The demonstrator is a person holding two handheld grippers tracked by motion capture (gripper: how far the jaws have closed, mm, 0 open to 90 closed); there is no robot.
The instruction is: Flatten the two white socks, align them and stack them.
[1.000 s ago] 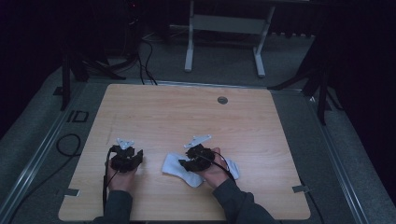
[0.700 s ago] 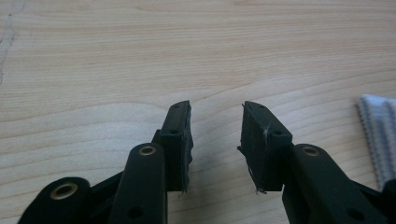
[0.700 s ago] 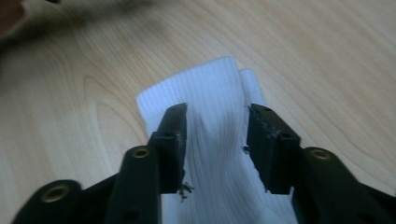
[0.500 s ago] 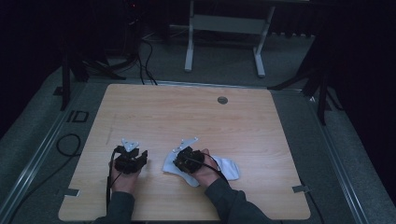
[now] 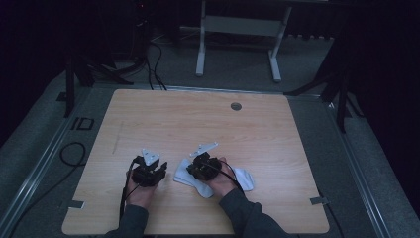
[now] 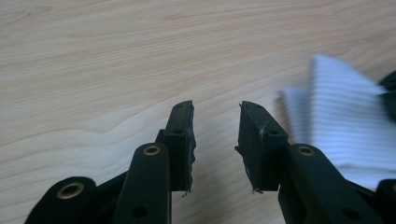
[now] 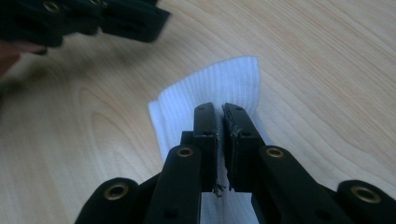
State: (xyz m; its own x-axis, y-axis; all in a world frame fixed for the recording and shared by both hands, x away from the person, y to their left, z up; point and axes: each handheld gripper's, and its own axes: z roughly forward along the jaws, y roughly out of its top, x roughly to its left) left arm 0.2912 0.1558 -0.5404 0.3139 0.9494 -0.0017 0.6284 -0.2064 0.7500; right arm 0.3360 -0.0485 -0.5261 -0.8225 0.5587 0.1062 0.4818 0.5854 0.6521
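Note:
A white ribbed cloth (image 5: 184, 174) lies folded on the wooden table (image 5: 198, 124), near its front edge. My right gripper (image 5: 193, 171) is shut on it. In the right gripper view its jaws (image 7: 219, 114) have just closed, and the cloth (image 7: 219, 84) is pinched between the pads. My left gripper (image 5: 158, 168) sits just left of the cloth. In the left gripper view it (image 6: 215, 121) stands open with bare wood in the gap. The cloth (image 6: 341, 121) lies off to the right of its jaws, apart from them.
A round grommet hole (image 5: 236, 106) sits near the table's far edge. Cables trail from both grippers toward the person's sleeves. The other gripper (image 7: 93, 18) shows blurred at the top left of the right gripper view. A metal frame (image 5: 237, 29) stands on the floor beyond the table.
My left hand has moved right, closer to the cloth's edge. My right gripper shifted slightly over the cloth and now holds it.

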